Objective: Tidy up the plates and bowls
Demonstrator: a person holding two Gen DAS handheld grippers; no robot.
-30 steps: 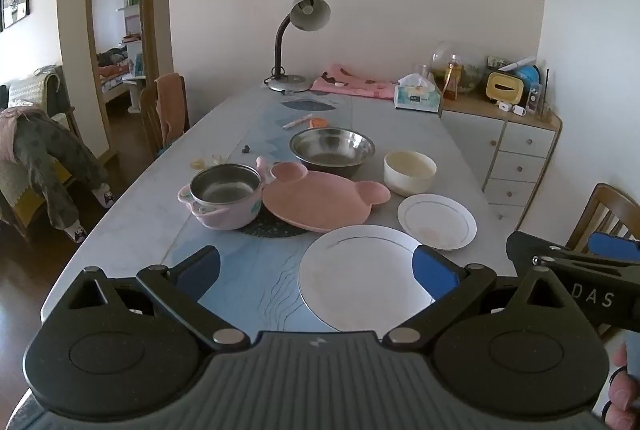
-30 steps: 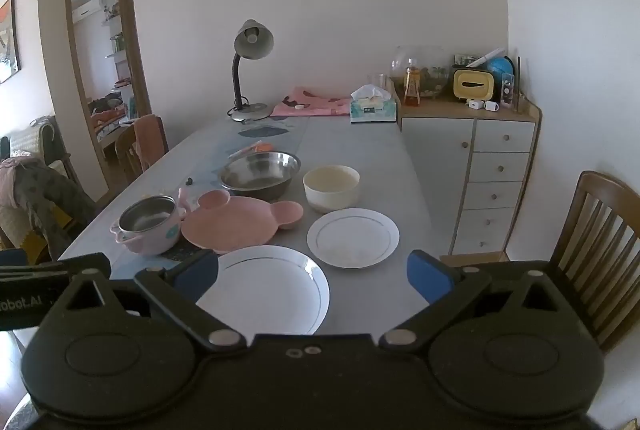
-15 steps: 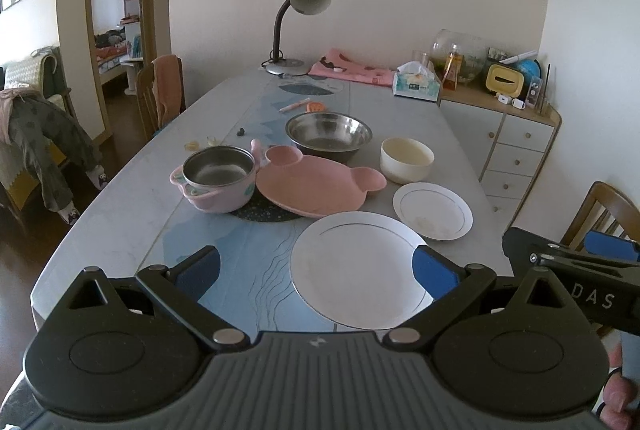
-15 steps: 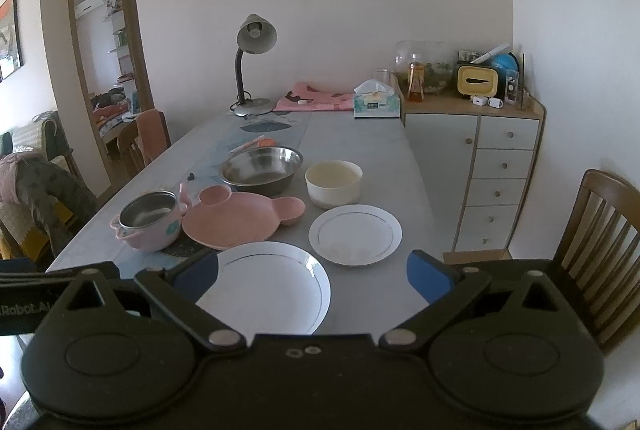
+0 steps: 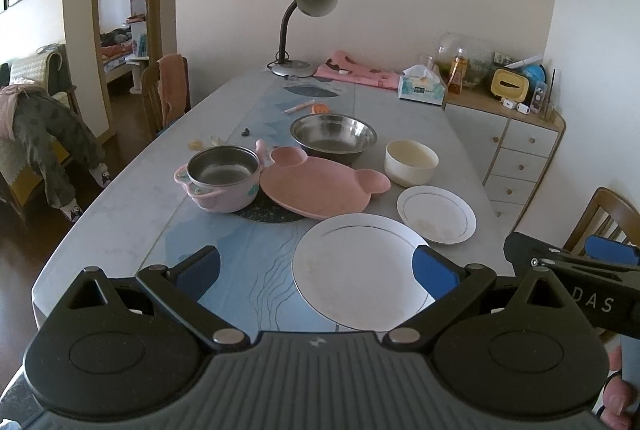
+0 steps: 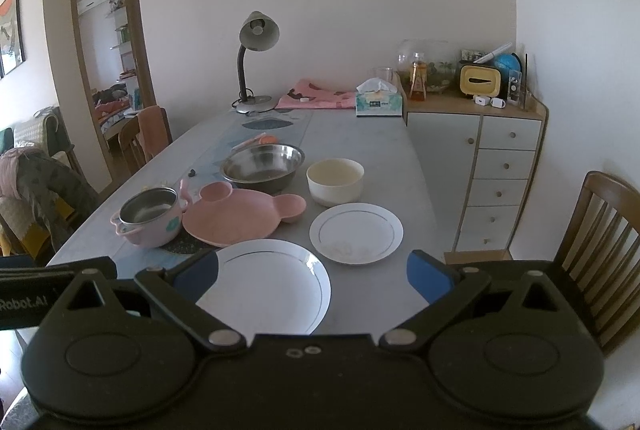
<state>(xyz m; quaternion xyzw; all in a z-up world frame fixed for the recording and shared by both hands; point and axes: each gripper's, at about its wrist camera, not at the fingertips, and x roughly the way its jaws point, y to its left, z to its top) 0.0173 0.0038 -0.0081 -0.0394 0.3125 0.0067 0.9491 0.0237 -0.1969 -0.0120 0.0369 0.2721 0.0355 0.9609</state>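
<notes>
Left wrist: left tongs spread wide, empty, above worktop near edge. Large white plate straight ahead, small white plate just beyond it to the right. Pink plate, pink pot, steel bowl, cream bowl behind.

Right wrist: right tongs released, empty; large white plate between the fingers in view, no contact.

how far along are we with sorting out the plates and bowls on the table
Nothing looks done. The large white plate, small white plate, pink plate, steel bowl and cream bowl lie separately, unstacked. Left gripper and right gripper hold nothing, jaws open. All stacking remains.
</notes>
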